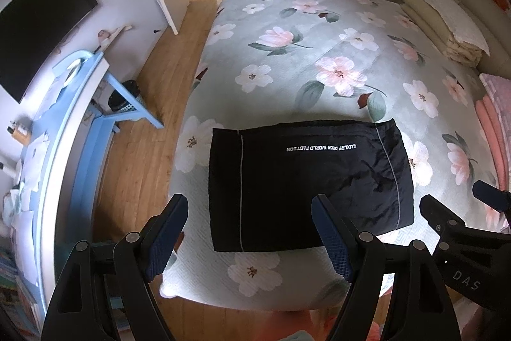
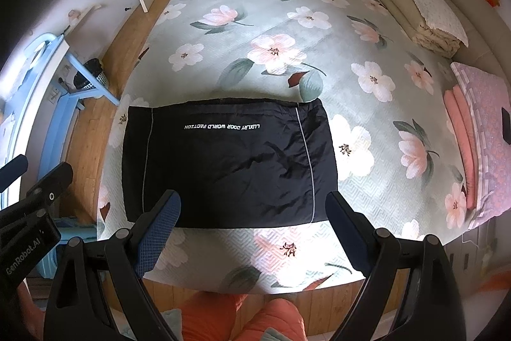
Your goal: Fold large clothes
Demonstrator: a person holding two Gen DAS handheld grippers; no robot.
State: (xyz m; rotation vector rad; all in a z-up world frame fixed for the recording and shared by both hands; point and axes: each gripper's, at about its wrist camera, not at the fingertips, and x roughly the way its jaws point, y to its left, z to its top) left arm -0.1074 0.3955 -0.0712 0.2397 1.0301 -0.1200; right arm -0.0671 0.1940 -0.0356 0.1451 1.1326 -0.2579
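A black garment (image 1: 306,181) with white lettering and thin grey piping lies folded into a flat rectangle near the foot of the bed; it also shows in the right wrist view (image 2: 226,162). My left gripper (image 1: 250,203) is open and empty, held above the garment's near left part. My right gripper (image 2: 254,200) is open and empty, held above the garment's near edge. Each gripper shows at the edge of the other's view: the right one (image 1: 460,206), the left one (image 2: 38,178).
The bed has a pale green floral cover (image 1: 319,53). Folded beige bedding and a pillow (image 1: 447,21) lie at the head, pink and purple folded bedding (image 2: 479,133) at the right edge. A blue desk (image 1: 64,123) and a bin (image 1: 126,99) stand left on the wooden floor.
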